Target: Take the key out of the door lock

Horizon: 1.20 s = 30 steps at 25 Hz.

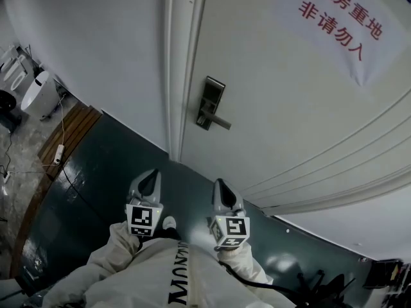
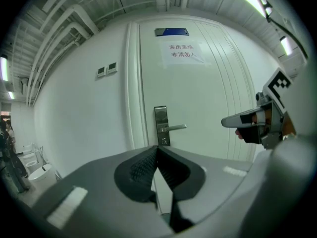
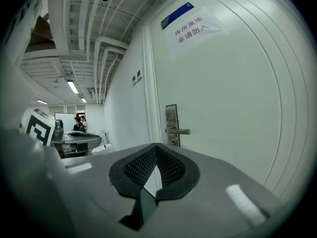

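Observation:
A silver lock plate [image 1: 210,102] with a lever handle [image 1: 220,122] sits on the white door [image 1: 289,108]. In the right gripper view a small key [image 3: 172,141] seems to stick out just below the handle [image 3: 179,131]; it is too small to make out in the head view. Both grippers are held low, well short of the door. The left gripper [image 1: 149,183] is shut with nothing in it, its tips meeting at the left gripper [image 2: 157,148]. The right gripper [image 1: 221,190] is also shut and empty, tips together at the right gripper [image 3: 156,146].
A paper sign [image 1: 337,27] with red characters is stuck on the door. The door frame [image 1: 172,76] runs left of the lock. A white appliance [image 1: 38,95] and a power strip [image 1: 59,153] lie at the far left. People [image 3: 79,123] stand far off down the room.

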Motion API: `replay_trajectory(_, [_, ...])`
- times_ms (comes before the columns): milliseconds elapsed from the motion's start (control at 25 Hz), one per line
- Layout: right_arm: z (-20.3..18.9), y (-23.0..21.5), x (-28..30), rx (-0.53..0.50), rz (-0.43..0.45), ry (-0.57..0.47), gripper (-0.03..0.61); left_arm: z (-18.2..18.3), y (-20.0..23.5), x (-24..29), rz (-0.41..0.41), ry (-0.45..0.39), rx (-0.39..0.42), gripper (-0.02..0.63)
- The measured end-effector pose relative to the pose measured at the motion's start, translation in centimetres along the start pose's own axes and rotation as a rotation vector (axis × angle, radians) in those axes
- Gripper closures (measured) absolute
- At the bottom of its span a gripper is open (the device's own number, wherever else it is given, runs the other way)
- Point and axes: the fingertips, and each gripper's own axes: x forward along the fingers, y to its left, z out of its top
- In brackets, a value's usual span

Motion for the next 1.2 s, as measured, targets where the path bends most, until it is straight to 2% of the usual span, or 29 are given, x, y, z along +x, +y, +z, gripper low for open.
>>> replay_trajectory(160, [0.3, -0.5, 1.1, -0.005, -0.034, 0.01, 0.577, 0.2, 0.7, 1.4, -0.025, -0.008, -0.005, 0.614])
replay_trajectory(440, [-0.5, -1.1, -1.7, -0.008, -0.103, -0.01, 0.577, -1.0, 0.4, 0.5, -0.045, -0.014, -0.005, 0.614])
replay_trajectory(600, [-0.4, -2.0, 0.0, 0.005, -0.121, 0.02, 0.577, -1.0, 0.8, 2.6, -0.067, 0.006, -0.007, 0.614])
replay_trajectory(840, [-1.0, -2.8, 0.2, 0.011, -0.107, 0.007, 0.577, -1.4, -0.8, 2.8, -0.07, 0.013, -0.003, 0.614])
replay_trajectory(1200, [3.2, -5.1, 5.1, -0.015, -0.032, -0.064, 0.577, 1.3, -0.5, 7.6, -0.037, 0.008, 0.012, 0.614])
